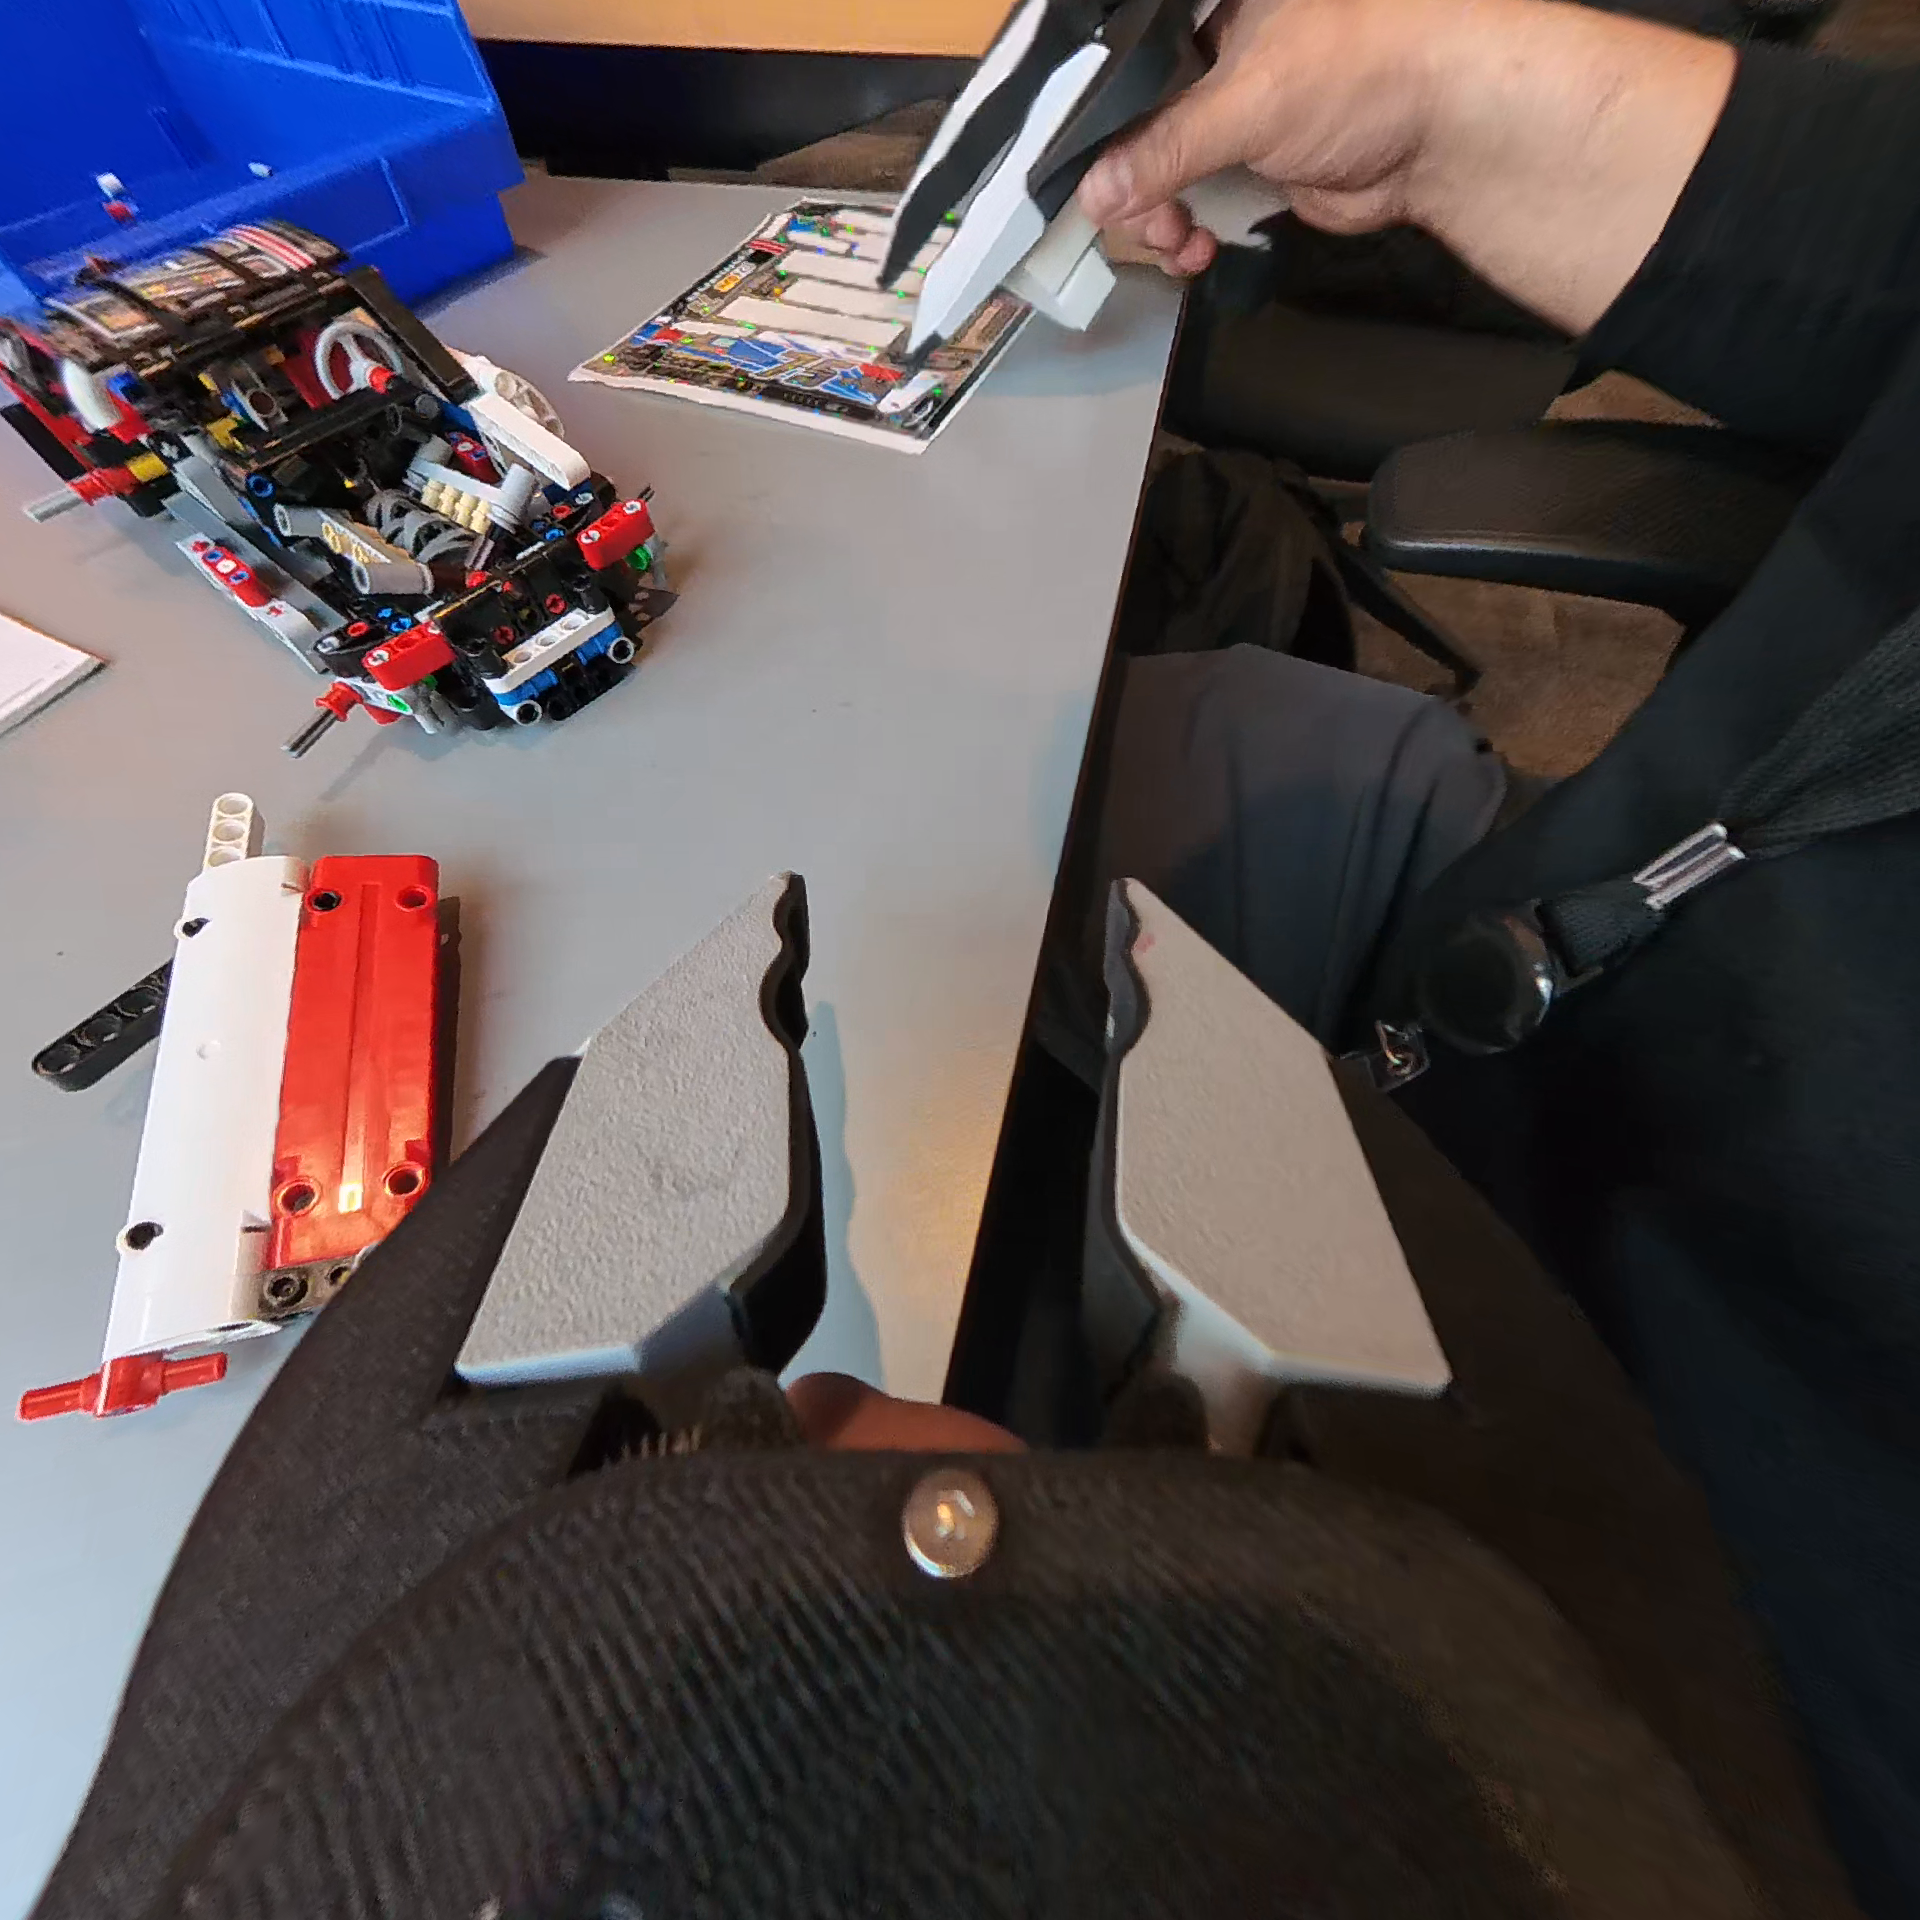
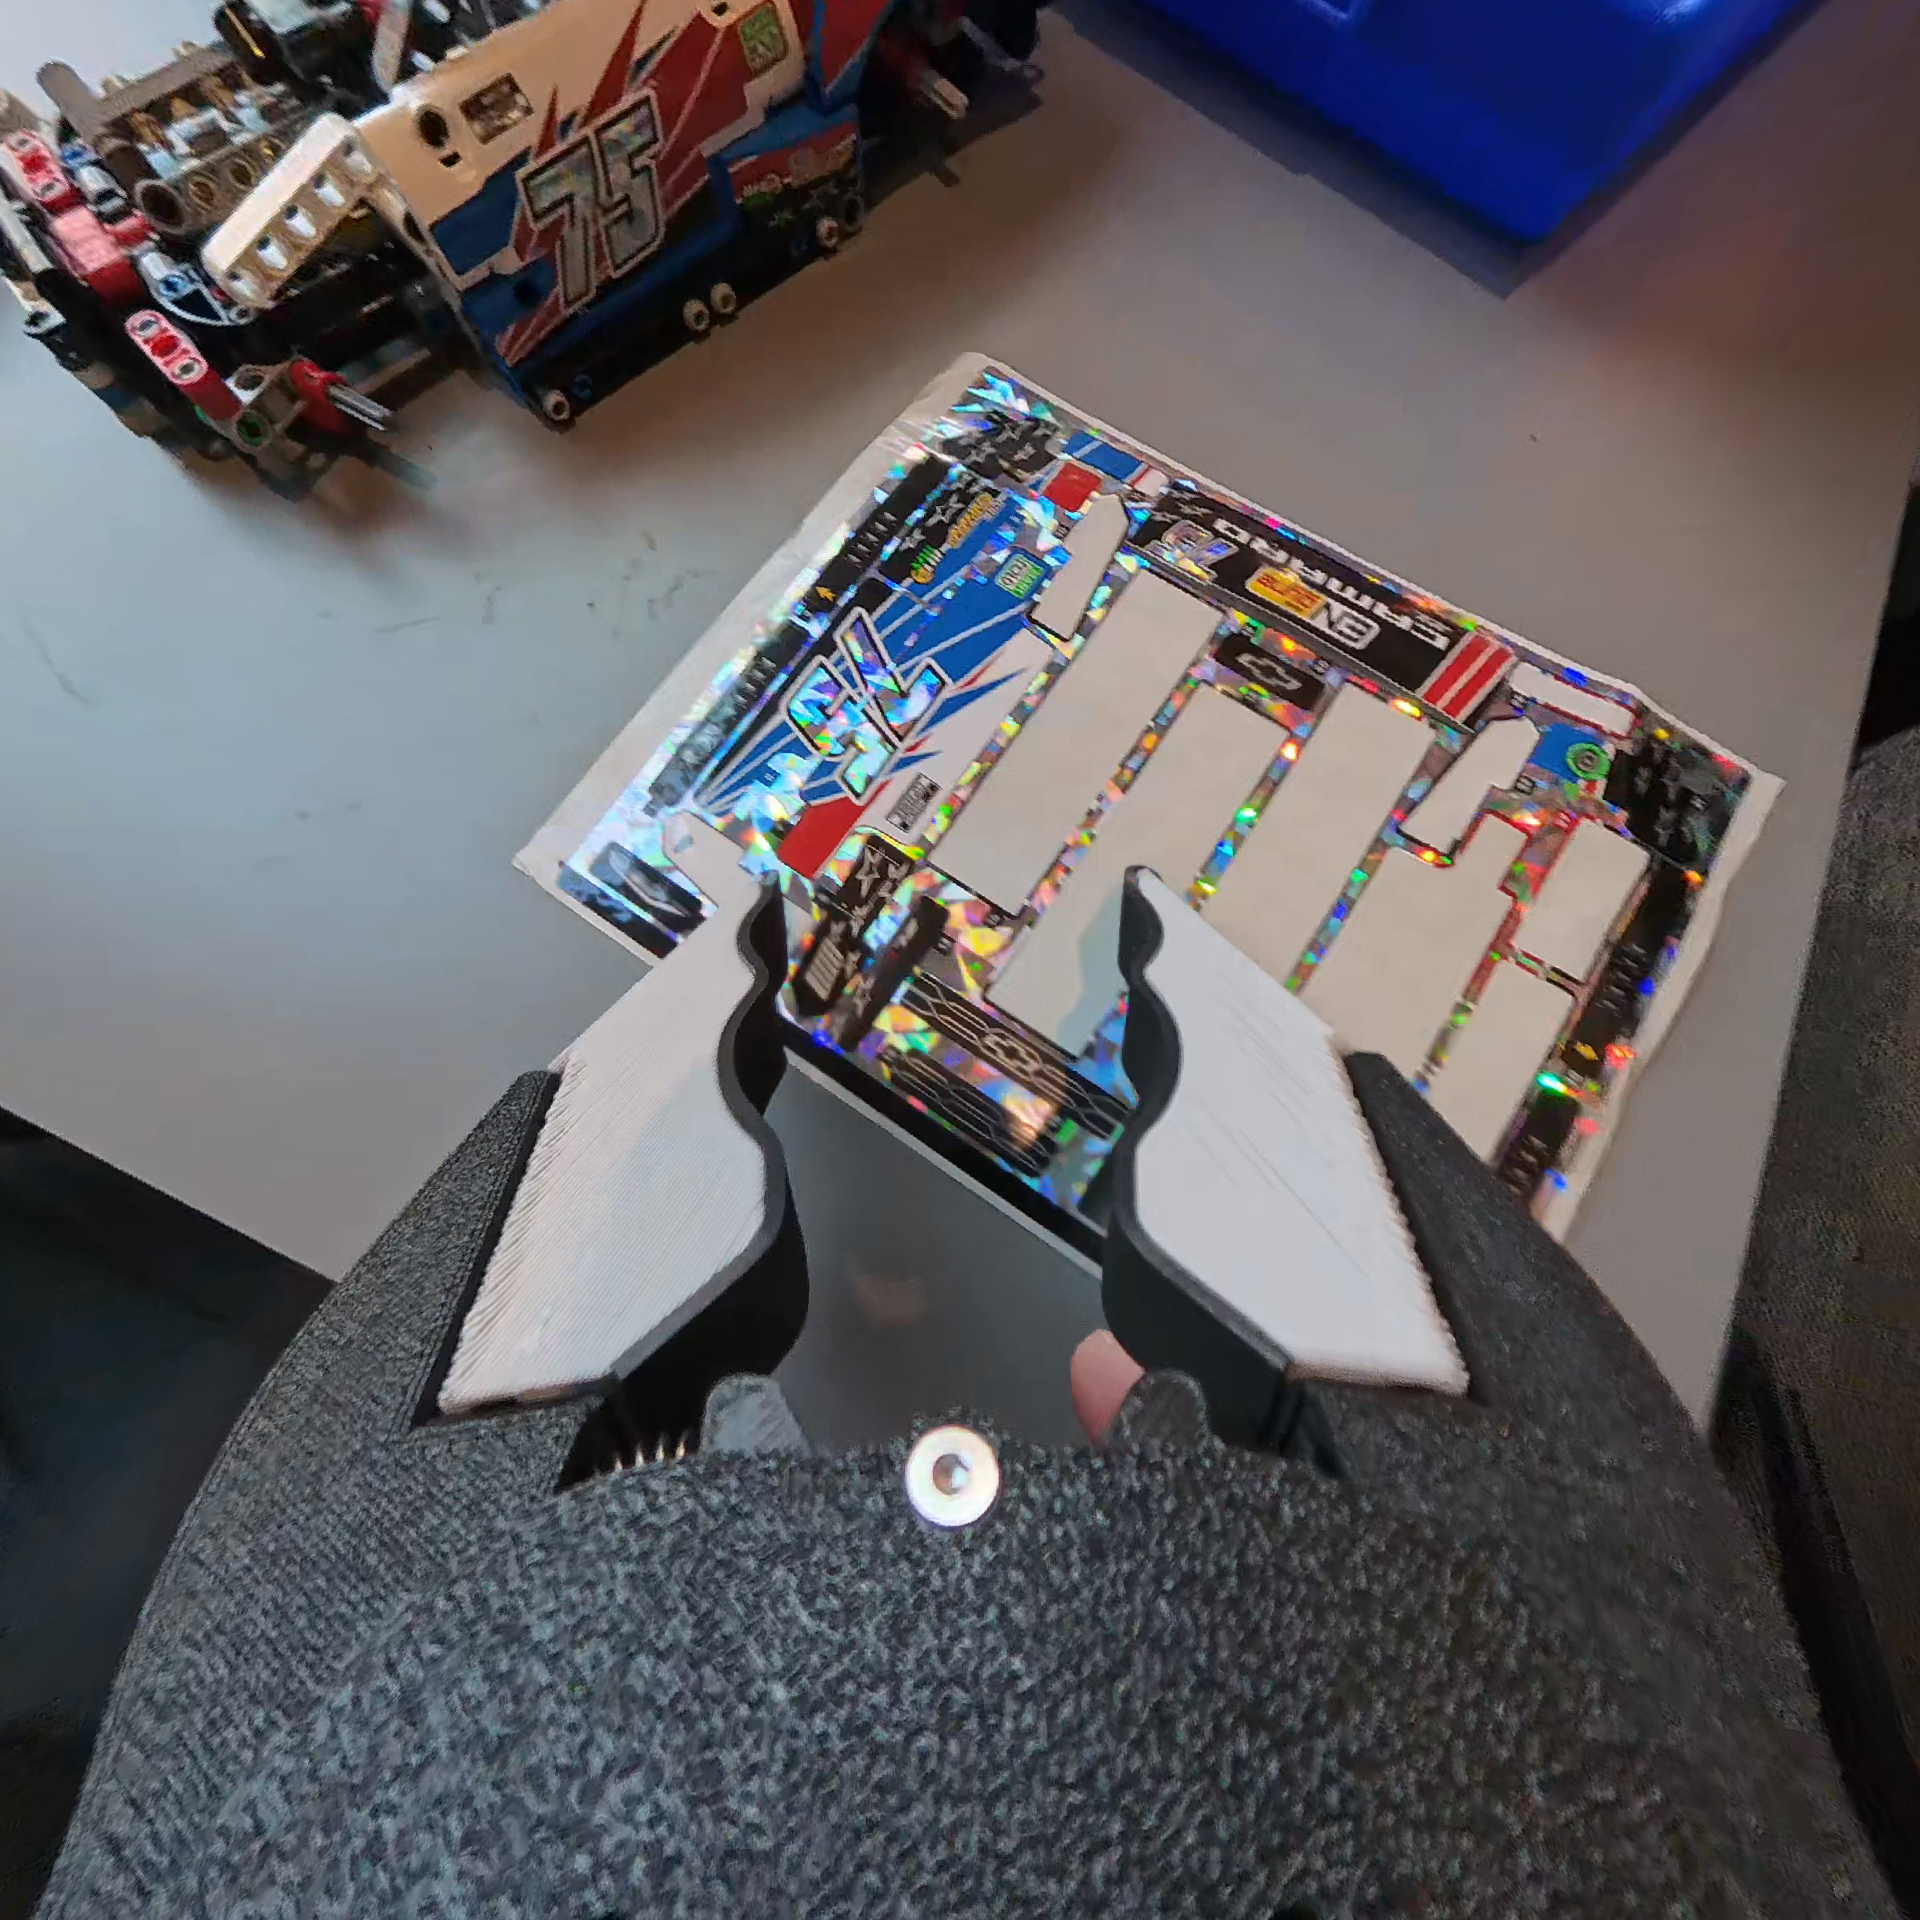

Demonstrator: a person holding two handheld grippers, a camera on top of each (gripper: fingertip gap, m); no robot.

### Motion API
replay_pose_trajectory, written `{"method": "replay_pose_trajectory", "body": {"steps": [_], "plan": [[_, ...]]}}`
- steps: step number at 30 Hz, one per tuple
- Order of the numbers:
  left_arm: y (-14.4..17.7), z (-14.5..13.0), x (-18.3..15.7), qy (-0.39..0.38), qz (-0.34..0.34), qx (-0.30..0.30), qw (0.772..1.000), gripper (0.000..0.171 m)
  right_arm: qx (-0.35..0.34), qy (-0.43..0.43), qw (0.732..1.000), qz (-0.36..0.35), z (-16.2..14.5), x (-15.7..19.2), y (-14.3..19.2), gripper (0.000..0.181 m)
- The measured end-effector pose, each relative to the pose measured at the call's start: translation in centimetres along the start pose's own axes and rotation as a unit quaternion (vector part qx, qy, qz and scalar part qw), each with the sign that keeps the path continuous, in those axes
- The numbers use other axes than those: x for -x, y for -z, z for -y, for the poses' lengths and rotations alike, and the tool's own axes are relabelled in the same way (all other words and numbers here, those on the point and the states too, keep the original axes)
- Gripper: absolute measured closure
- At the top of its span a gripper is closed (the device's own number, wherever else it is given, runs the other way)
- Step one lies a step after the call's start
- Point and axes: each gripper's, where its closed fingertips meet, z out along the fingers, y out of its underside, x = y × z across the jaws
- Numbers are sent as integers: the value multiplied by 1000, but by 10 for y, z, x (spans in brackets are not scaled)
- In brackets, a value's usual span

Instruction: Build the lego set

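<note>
A half-built lego car of black, red, white and blue parts stands on the grey table; it also shows in the right wrist view. A red and white panel assembly lies near my left gripper, which is open and empty at the table's front edge. A shiny sticker sheet lies by the edge, also seen in the left wrist view. My right gripper is open and empty, its tips just above the sheet's near side; it shows in the left wrist view.
A blue plastic bin stands at the back of the table, also in the right wrist view. A black beam lies beside the panel. A white paper corner is at the left. A chair armrest is past the table edge. The gap from one gripper's tips to the other's is roughly 30 centimetres.
</note>
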Motion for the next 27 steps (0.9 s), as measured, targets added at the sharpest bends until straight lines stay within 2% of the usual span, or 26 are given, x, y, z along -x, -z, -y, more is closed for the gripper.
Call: {"method": "replay_pose_trajectory", "body": {"steps": [4, 8, 10, 12, 14, 17, 19, 21, 23, 27], "plan": [[3, 3, 3, 36, -16, -13, 999, 118, 29, -40, 998, -44, -15, -29, 17, 128], [1, 0, -2, 22, -26, 0, 999, 118, 43, -74, 994, -67, -33, -42, 26, 136], [-1, -2, -3, 14, -23, 8, 1000, 118, 48, -74, 994, -61, -36, -36, 30, 137], [-2, -4, -3, 6, -13, 17, 1000, 118, 60, -64, 995, -36, -37, -16, 32, 144], [-3, -5, -3, -7, -1, 24, 1000, 119, 61, -58, 996, -19, -36, 7, 31, 138], [-6, -9, -11, -19, -2, 37, 999, 118, 51, -25, 998, 2, -29, 36, 35, 142], [-7, -12, -18, -11, -13, 40, 999, 118, 43, -5, 999, -7, -23, 37, 42, 144], [-7, -15, -27, -3, -33, 43, 999, 118, 41, -5, 999, -30, -24, 20, 46, 142], [-5, -16, -34, 6, -49, 46, 998, 117, 56, -28, 998, -30, -36, 4, 45, 137], [-5, -15, -35, 11, -38, 46, 998, 117, 47, -34, 998, -2, -48, 17, 44, 139]]}}
